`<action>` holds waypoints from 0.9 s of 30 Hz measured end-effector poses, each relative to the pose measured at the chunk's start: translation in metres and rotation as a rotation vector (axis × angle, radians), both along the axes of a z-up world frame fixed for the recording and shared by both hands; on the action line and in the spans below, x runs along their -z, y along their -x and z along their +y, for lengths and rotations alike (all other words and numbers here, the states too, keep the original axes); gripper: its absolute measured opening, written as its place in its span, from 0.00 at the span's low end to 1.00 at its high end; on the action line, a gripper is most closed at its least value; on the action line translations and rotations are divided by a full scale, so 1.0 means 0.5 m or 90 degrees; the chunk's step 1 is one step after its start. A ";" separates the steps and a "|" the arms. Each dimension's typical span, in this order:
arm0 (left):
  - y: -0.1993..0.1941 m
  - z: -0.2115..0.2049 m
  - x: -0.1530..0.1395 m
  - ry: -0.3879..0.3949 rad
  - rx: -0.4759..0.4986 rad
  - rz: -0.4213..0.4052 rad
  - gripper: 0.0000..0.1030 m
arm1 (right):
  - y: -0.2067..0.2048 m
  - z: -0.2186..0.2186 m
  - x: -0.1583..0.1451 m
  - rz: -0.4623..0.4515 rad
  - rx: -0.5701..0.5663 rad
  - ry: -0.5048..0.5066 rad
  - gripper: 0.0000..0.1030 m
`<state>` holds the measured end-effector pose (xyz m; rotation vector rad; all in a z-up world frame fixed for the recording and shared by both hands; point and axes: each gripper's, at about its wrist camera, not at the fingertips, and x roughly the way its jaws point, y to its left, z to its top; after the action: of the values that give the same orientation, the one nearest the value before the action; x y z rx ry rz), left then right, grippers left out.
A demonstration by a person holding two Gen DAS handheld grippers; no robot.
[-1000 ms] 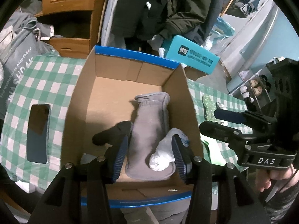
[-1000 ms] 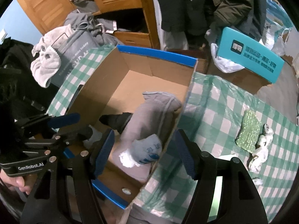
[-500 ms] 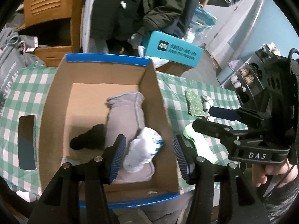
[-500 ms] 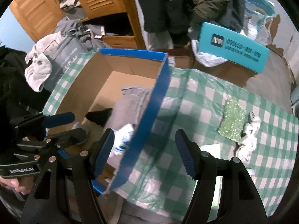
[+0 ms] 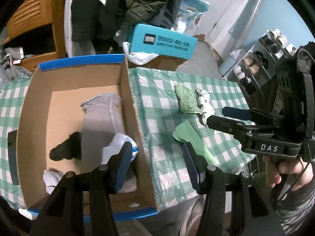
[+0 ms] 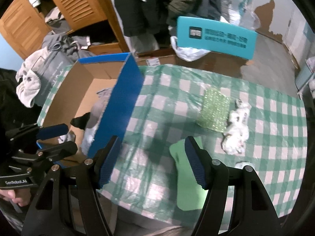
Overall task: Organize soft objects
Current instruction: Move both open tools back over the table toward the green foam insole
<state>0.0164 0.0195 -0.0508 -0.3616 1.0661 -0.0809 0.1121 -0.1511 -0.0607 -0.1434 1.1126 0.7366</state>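
Note:
A blue-rimmed cardboard box (image 5: 128,90) (image 6: 122,98) on the green checked table holds a grey sock (image 5: 98,122), a black sock (image 5: 65,151) and a white and blue sock (image 5: 120,141). On the cloth to its right lie a light green flat piece (image 6: 185,173) (image 5: 189,137), a green sparkly cloth (image 6: 215,110) (image 5: 186,98) and a white crumpled cloth (image 6: 237,129) (image 5: 204,106). My left gripper (image 5: 157,159) is open and empty above the box's right wall. My right gripper (image 6: 151,161) is open and empty above the cloth, its right finger over the light green piece.
A teal box (image 6: 214,35) stands on cartons behind the table. A wooden cabinet (image 6: 65,7) and hanging dark coats (image 5: 126,7) are at the back. A grey bag with a towel (image 6: 29,82) sits left of the box. A dark phone (image 5: 11,157) lies left of the box.
Both grippers have swung to the right, from above the box to its right wall and the open cloth. The socks in the box have not moved.

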 end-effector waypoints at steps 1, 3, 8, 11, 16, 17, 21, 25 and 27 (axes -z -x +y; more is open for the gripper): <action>-0.003 -0.006 0.000 0.001 0.003 0.001 0.53 | -0.003 -0.009 0.001 0.000 0.005 0.000 0.66; -0.011 -0.020 0.001 0.003 0.010 0.003 0.53 | -0.007 -0.027 0.003 0.001 0.015 0.000 0.66; -0.026 -0.056 0.007 0.002 0.032 0.010 0.58 | -0.019 -0.069 0.010 0.001 0.037 0.002 0.66; -0.036 -0.082 0.013 -0.001 0.048 0.015 0.58 | -0.026 -0.096 0.019 0.005 0.051 0.003 0.66; -0.050 -0.123 0.022 -0.006 0.072 0.026 0.58 | -0.038 -0.136 0.036 0.011 0.074 0.011 0.66; -0.054 -0.131 0.023 -0.006 0.077 0.027 0.58 | -0.041 -0.146 0.039 0.012 0.079 0.012 0.66; -0.070 -0.159 0.032 -0.006 0.091 0.032 0.60 | -0.053 -0.183 0.053 0.020 0.097 0.012 0.66; -0.088 -0.182 0.050 -0.011 0.101 0.043 0.63 | -0.065 -0.215 0.070 0.030 0.118 0.018 0.66; -0.097 -0.187 0.062 -0.008 0.102 0.053 0.63 | -0.073 -0.229 0.080 0.036 0.129 0.025 0.66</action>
<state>0.0648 -0.0740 -0.0817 -0.2693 1.1765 -0.2038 0.1487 -0.2657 -0.1007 -0.0424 1.1760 0.5411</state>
